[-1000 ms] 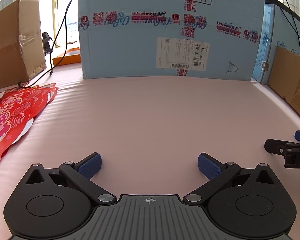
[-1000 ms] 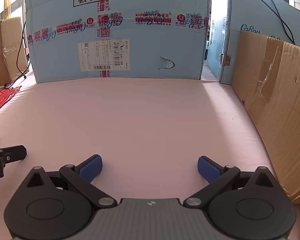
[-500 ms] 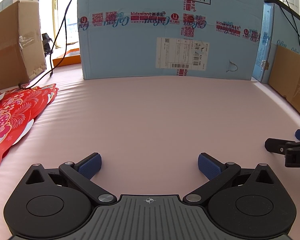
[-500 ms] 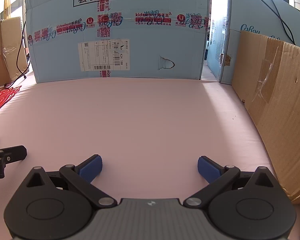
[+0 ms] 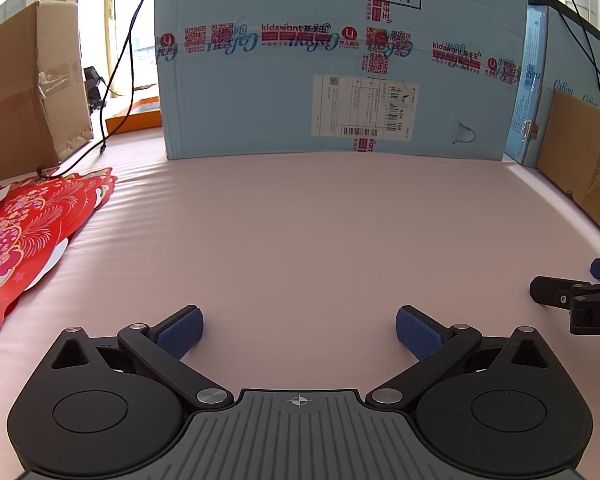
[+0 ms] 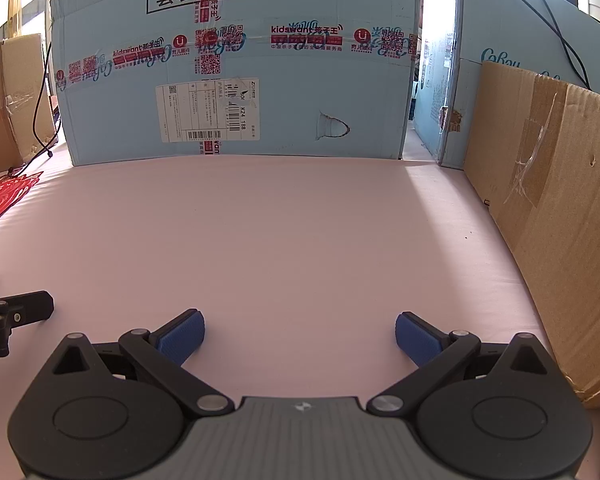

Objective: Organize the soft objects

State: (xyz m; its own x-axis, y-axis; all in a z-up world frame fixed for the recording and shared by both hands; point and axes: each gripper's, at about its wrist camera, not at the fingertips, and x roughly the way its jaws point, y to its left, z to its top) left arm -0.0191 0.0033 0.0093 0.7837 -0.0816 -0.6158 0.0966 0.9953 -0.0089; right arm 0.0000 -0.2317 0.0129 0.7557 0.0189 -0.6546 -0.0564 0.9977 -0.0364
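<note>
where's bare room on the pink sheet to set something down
The pink sheet is bare from both open grippers, left gripper and right gripper, up to the blue box. Crowded only at the left edge, where red paper sheets lie, and the brown cardboard panel borders the right.

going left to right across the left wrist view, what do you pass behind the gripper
brown cardboard box → red paper cutouts → black cable → big blue carton → cardboard panel → right gripper
</note>
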